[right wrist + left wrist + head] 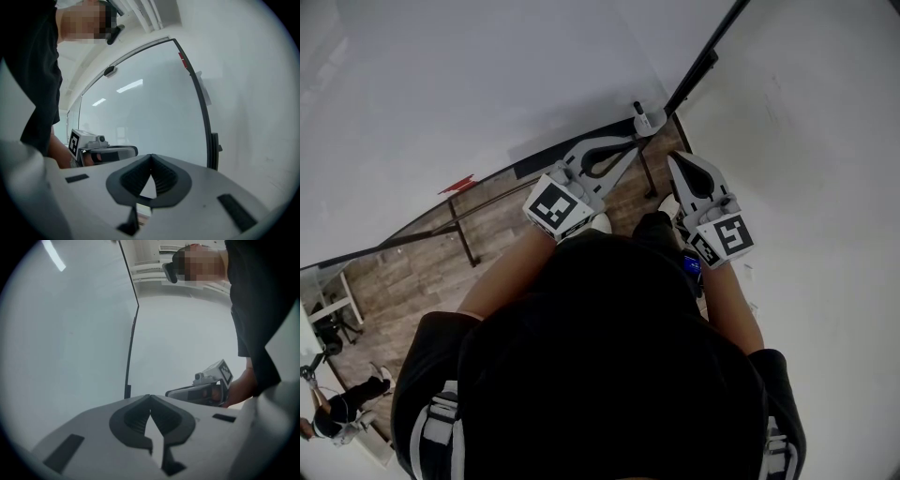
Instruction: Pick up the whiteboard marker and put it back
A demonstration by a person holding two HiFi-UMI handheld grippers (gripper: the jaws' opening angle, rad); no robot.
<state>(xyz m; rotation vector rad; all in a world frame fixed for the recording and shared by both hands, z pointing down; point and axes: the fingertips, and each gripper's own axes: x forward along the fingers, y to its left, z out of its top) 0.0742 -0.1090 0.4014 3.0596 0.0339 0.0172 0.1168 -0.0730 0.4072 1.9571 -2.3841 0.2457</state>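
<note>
The whiteboard (469, 84) fills the upper left of the head view. Its black frame (703, 61) separates it from the white wall (806, 141) on the right. Wood-pattern floor (422, 272) shows below the board's lower edge. The person (600, 356), in dark clothing, stands facing the board's corner.

The left hand-held gripper (633, 141) points at that corner. Its jaws are together at the tips and nothing is between them. The right hand-held gripper (673, 157) lies just beside it, jaws likewise closed and empty.

Each gripper carries a cube, left (555, 208) and right (727, 236), printed with black-and-white square markers. These patterns are the only print that can be made out.

The whiteboard marker (645, 117) appears as a small white object with a dark end. It sits at the frame's corner, just beyond the left gripper's tips, and neither gripper holds it.
</note>
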